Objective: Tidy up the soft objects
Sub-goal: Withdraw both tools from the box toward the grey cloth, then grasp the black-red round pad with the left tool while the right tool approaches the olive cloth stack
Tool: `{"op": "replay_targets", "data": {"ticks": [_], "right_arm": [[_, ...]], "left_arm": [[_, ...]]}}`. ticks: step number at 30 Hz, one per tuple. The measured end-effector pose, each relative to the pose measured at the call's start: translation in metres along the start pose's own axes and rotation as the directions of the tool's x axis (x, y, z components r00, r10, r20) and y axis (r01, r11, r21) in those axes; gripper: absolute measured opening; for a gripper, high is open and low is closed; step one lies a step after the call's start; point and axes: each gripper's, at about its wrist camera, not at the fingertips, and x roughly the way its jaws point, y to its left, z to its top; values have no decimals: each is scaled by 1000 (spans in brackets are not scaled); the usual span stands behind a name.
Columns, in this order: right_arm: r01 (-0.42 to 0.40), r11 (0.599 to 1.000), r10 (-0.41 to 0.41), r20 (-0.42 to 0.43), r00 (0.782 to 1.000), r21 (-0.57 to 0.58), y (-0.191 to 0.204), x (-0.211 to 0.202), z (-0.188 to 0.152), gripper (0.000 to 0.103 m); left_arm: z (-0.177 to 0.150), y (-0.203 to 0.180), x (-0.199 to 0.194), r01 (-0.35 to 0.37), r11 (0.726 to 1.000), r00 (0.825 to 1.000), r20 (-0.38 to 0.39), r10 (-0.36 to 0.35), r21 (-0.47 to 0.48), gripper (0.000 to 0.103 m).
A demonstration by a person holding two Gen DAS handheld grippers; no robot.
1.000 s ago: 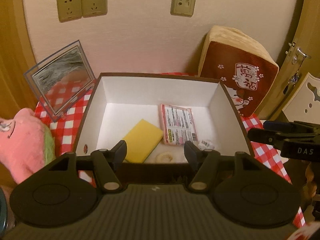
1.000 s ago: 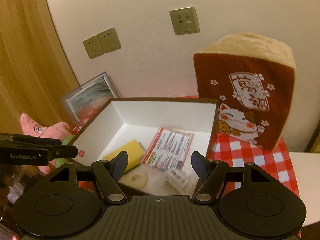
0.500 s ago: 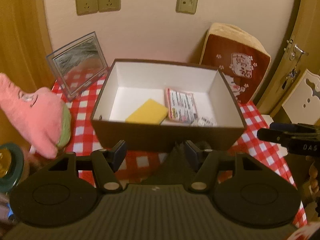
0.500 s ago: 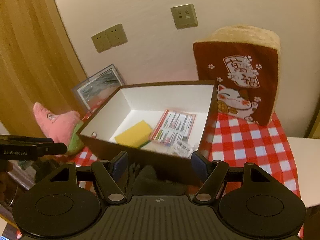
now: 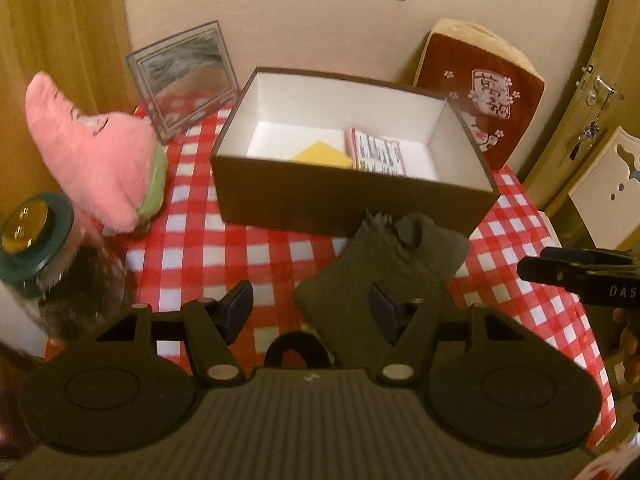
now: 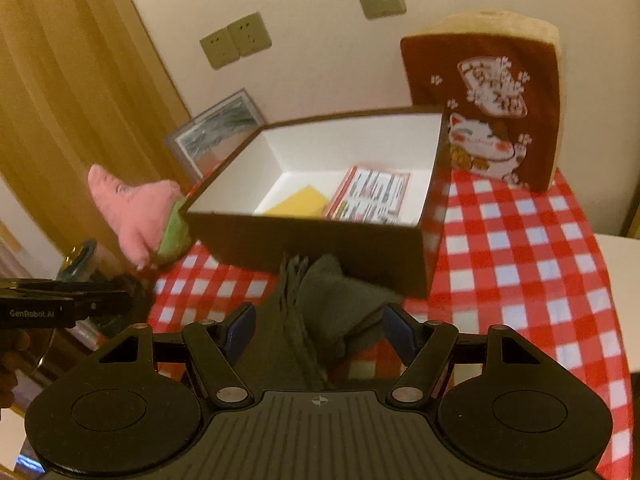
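A dark grey folded cloth point(image 5: 376, 276) — fringed along one end and rumpled where a fold bulges up — lies on the red-and-white checked table point(image 5: 256, 252) just in front of the brown box point(image 5: 344, 200), touching or nearly touching its near wall. The left hand-held gripper point(image 5: 310, 308) hangs above the table with its jaws spread wide, the cloth under its right finger and nothing pinched. The right hand-held gripper point(image 6: 316, 326) is likewise wide open, the cloth point(image 6: 320, 312) between its fingers without either pad visibly touching it.

Inside the box a yellow sponge point(image 5: 322, 155) and a printed packet point(image 5: 376, 155) lie side by side on the white floor; the near wall cuts off their lower edges. A pink plush point(image 5: 96, 160) rests to the left of the box, close beside it, with a glass jar with a dark green lid point(image 5: 36, 236) nearer still, blurred and partly out of frame. A clear photo frame point(image 5: 184, 76) leans at the wall behind, and a red cat cushion point(image 6: 488, 108) stands upright just right of the box.

Open cloth-covered table runs to the right of the box up to the table edge — and a bare strip lies between plush and cloth.
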Motion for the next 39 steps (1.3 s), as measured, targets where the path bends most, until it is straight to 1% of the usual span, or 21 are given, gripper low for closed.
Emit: {"op": "replay_targets", "data": {"ticks": [5, 13, 16, 19, 28, 35, 39], "right_arm": [[-3, 1000, 3, -34, 999, 5, 4, 3, -14, 70], [-7, 1000, 6, -71, 997, -14, 11, 9, -31, 70], [-6, 1000, 5, -89, 996, -16, 12, 13, -37, 70], [-4, 1000, 2, -109, 994, -13, 12, 17, -42, 70], [1, 1000, -4, -157, 988, -15, 11, 34, -52, 70], [10, 1000, -13, -174, 985, -21, 10, 46, -54, 70], [10, 1000, -14, -187, 982, -21, 9, 54, -54, 70]], "left_arm": [[-16, 2, -2, -4, 1000, 1000, -17, 4, -23, 62], [-36, 5, 2, -2, 1000, 998, -61, 0, -31, 62], [-44, 5, 6, -9, 1000, 997, -82, 8, -22, 62], [-54, 3, 11, 0, 1000, 994, -106, -1, -12, 62], [-71, 2, 33, 8, 1000, 988, -152, -9, -5, 62], [-78, 6, 53, 5, 1000, 982, -187, -5, -3, 62], [-79, 6, 68, 5, 1000, 977, -214, -1, 17, 62]]}}
